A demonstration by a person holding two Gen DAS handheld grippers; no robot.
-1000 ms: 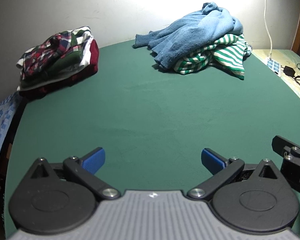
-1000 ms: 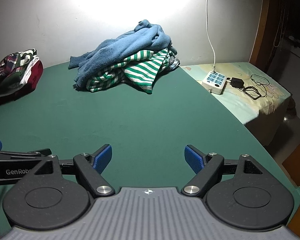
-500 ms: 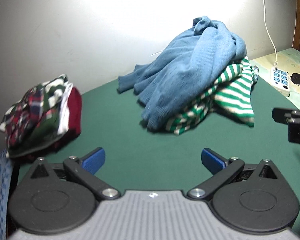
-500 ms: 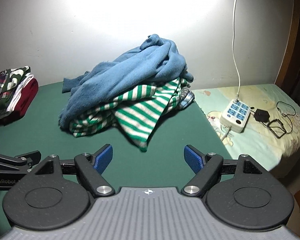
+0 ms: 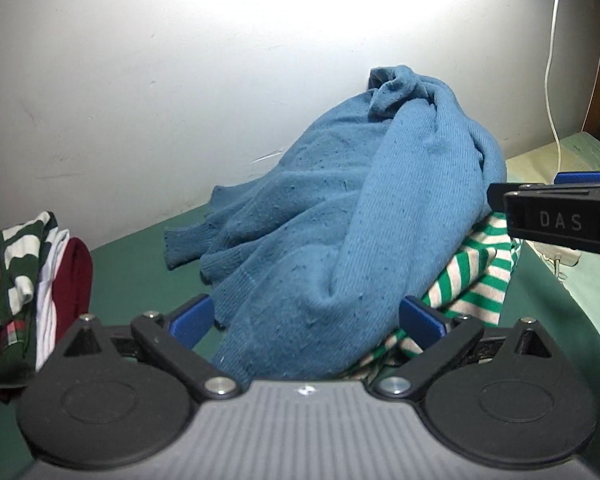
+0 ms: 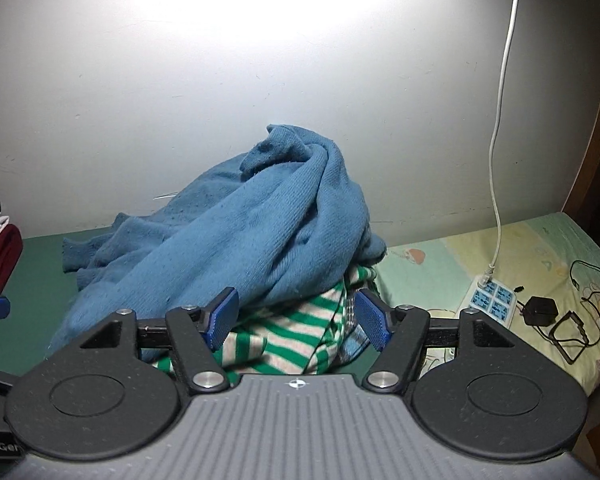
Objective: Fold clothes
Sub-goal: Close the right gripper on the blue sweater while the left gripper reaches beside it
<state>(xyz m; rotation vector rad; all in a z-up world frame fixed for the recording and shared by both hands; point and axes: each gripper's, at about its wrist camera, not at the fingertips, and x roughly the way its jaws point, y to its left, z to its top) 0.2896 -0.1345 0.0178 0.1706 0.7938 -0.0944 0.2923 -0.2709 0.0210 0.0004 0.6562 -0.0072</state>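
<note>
Sweater (image 5: 340,216): I see it crumpled, unfolded, on top of the heap at the back of the table (image 5: 140,248), against the wall (image 5: 140,80); one cuff trails out to the left.
Striped top (image 6: 276,340): it lies bunched under the sweater, green and white, poking out at the right and front.
Folded stack (image 5: 28,292): plaid, striped, white and maroon pieces sit piled at the left, well apart from the heap.
Left gripper (image 5: 306,316): my fingers are spread wide, holding nothing, with a sweater fold lying between the blue pads.
Right gripper (image 6: 296,316): spread too, empty, the striped top and the sweater's hem between its pads; whether either pad touches cloth I cannot tell from this close.
Handling: I judge the sweater soft, limp, fairly light and thick knit; it will sag and drag the top beneath along with it.
Where to grip: a hem or shoulder edge, pinching one layer only, each gripper on its own corner so the knit hangs flat.
Surface: green felt-like cover, likely grippy enough to hold cloth while I smooth it.
Room: dim, with a hard glare on the wall; a power strip (image 6: 494,300), adapter and cord (image 6: 500,120) lie on a patterned cloth (image 6: 540,248) to the right.
</note>
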